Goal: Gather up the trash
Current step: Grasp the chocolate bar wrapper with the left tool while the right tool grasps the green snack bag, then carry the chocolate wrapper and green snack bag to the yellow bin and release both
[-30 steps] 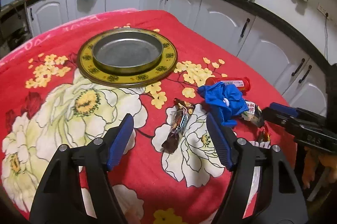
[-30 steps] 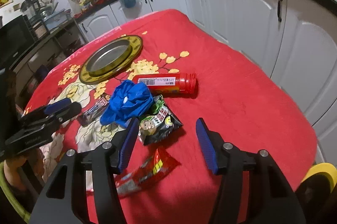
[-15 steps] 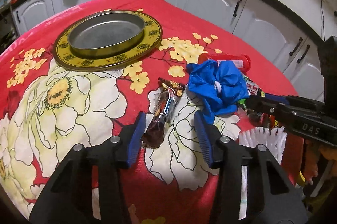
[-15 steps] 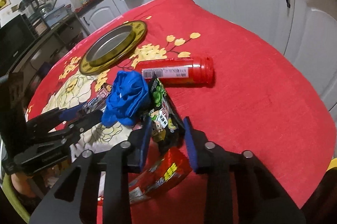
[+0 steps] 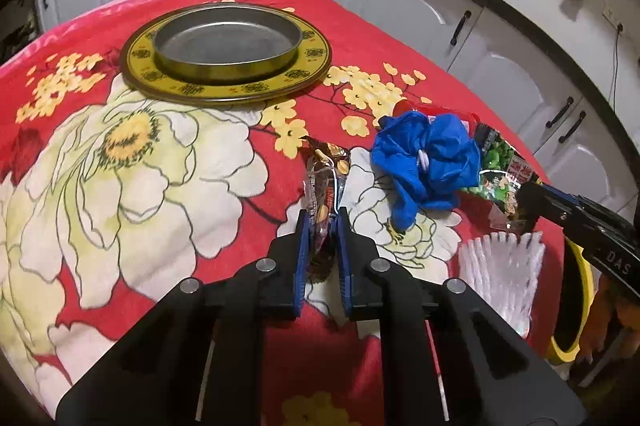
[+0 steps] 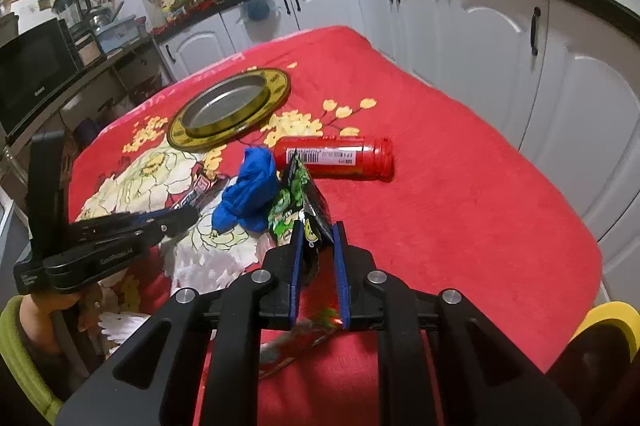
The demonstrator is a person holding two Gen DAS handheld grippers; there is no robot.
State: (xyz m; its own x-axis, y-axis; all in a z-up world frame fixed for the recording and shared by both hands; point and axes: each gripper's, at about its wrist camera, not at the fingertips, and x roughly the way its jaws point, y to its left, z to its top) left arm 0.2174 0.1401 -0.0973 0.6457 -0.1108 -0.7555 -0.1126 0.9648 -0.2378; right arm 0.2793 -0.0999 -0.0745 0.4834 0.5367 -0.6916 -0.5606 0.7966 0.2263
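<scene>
My left gripper (image 5: 322,216) is shut on the near end of a brown chocolate bar wrapper (image 5: 324,181) lying on the red flowered tablecloth. My right gripper (image 6: 316,228) is shut on a green and black snack packet (image 6: 296,197), which stands tilted up from the cloth. A crumpled blue plastic bag (image 5: 426,157) lies between the two wrappers; it also shows in the right wrist view (image 6: 250,191). A red tube (image 6: 336,157) lies on its side behind the packet. A red wrapper (image 6: 304,338) lies under the right gripper.
A round metal pan on a yellow-rimmed tray (image 5: 226,55) sits at the far side of the table. A white paper cupcake liner (image 5: 500,266) lies near the right edge. A yellow bin rim (image 6: 608,318) shows below the table's near right corner. White cabinets (image 6: 500,37) surround the table.
Both grippers moved forward and closed: the left onto the chocolate wrapper, the right onto the green snack packet, which now tilts up off the cloth.
</scene>
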